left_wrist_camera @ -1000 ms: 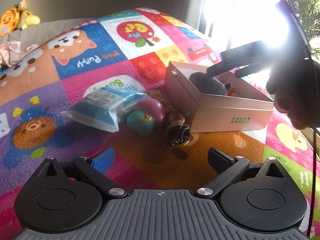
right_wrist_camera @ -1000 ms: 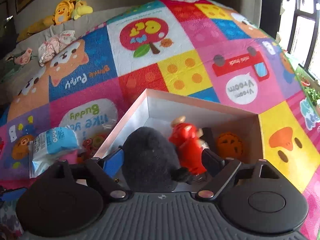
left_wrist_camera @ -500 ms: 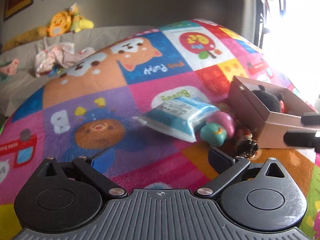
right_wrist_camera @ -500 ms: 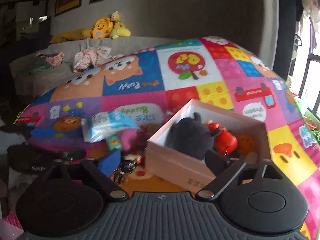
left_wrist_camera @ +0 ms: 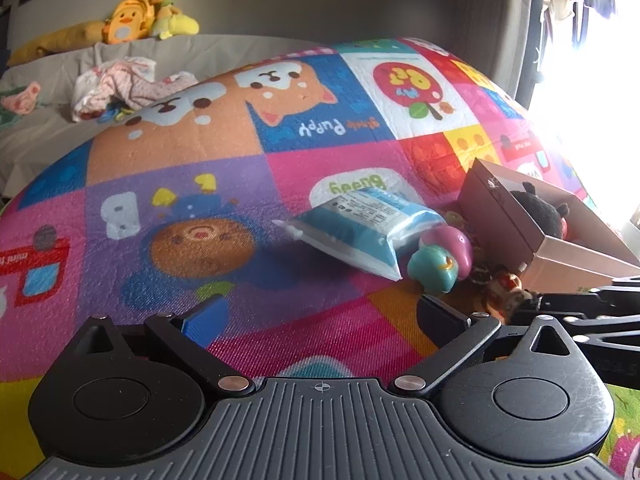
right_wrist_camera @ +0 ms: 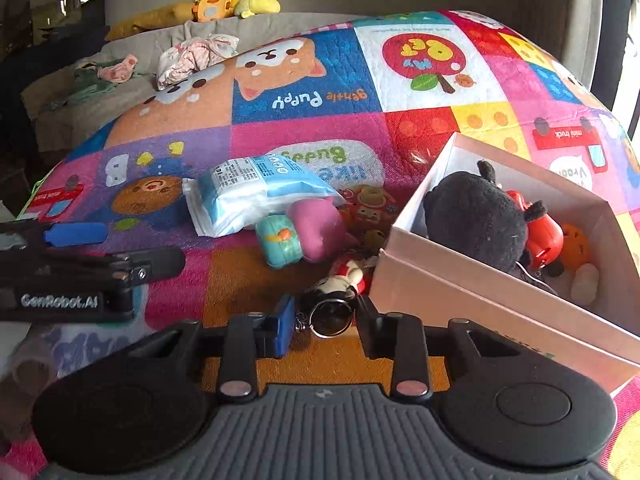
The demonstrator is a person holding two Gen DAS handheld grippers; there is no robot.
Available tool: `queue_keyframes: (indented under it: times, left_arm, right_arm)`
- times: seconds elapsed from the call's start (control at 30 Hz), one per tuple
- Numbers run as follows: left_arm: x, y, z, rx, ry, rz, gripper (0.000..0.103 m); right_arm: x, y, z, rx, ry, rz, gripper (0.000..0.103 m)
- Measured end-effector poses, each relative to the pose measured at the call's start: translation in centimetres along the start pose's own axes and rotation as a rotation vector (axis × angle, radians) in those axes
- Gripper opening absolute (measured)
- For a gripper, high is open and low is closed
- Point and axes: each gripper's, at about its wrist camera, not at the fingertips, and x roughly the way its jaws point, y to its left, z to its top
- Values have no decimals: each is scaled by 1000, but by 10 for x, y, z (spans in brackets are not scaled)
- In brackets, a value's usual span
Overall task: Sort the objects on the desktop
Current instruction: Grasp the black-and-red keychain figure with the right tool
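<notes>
Right gripper [right_wrist_camera: 324, 322] is out of the pink box [right_wrist_camera: 460, 292] and now low at its front-left corner, fingers narrowed either side of the keychain figure [right_wrist_camera: 340, 294], not yet clamped. Black plush [right_wrist_camera: 476, 216] stays in the box, so next pick is starting. Left gripper [left_wrist_camera: 320, 320] has swung left of the box, wide, empty. Blue packet [left_wrist_camera: 360, 228] and pink-teal toy [left_wrist_camera: 440, 256] lie left of the box.

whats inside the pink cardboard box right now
Inside the pink cardboard box: a black plush toy, a red figure beside it, an orange ball-like toy and a small white piece. The plush covers whatever lies beneath it.
</notes>
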Motion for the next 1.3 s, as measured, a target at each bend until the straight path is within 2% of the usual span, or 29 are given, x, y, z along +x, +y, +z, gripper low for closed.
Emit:
queue_keyframes:
  times: [0.03, 0.1, 0.27, 0.3, 0.37, 0.43, 0.47, 0.6, 0.67, 0.7, 0.8, 0.83, 0.9, 1.03, 1.2, 1.23, 1.3]
  left_arm:
    - [0, -1, 0, 5, 0, -1, 103]
    - [0, -4, 0, 22, -3, -3, 103]
    - [-6, -23, 0, 114, -43, -35, 103]
    - [-6, -27, 1, 122, -42, -54, 103]
    - [-6, -40, 3, 154, -43, -84, 103]
    - [-5, -53, 5, 206, -51, -102, 103]
    - [-4, -59, 7, 235, -56, -115, 102]
    - [14, -83, 17, 337, -60, -128, 100]
    - [30, -87, 23, 350, -24, -116, 75]
    - [38, -86, 25, 345, -3, -119, 73]
    - [59, -81, 28, 326, 58, -145, 74]
    - [64, -80, 27, 323, 70, -140, 72]
    - [66, -75, 24, 308, 86, -139, 61]
    - [46, -66, 16, 288, 65, -141, 61]
    - [16, -46, 2, 232, 47, -91, 62]
    - [12, -41, 0, 206, 36, -89, 64]
    - [3, -32, 0, 157, 2, -98, 79]
  right_arm:
    - [-12, -9, -5, 6, 4, 22, 22]
    - [-33, -29, -17, 30, 4, 17, 23]
    - [-64, -87, -44, 132, -51, -192, 23]
    - [-66, -96, -49, 159, -55, -228, 26]
    - [-67, -112, -60, 230, -62, -264, 48]
    - [-67, -119, -69, 277, -63, -250, 62]
    - [-64, -120, -74, 290, -59, -235, 63]
    - [-54, -111, -82, 286, -39, -190, 63]
    - [-53, -105, -80, 269, -48, -179, 63]
    - [-55, -104, -79, 265, -58, -169, 64]
    - [-58, -98, -77, 250, -67, -124, 68]
    - [-58, -95, -75, 242, -66, -105, 68]
    - [-59, -84, -67, 206, -77, -73, 68]
    - [-56, -58, -44, 100, -106, -39, 68]
    - [-24, -22, -20, -24, -73, -1, 68]
    - [-13, -16, -17, -40, -59, -6, 68]
    - [8, -7, -12, -64, -25, -33, 67]
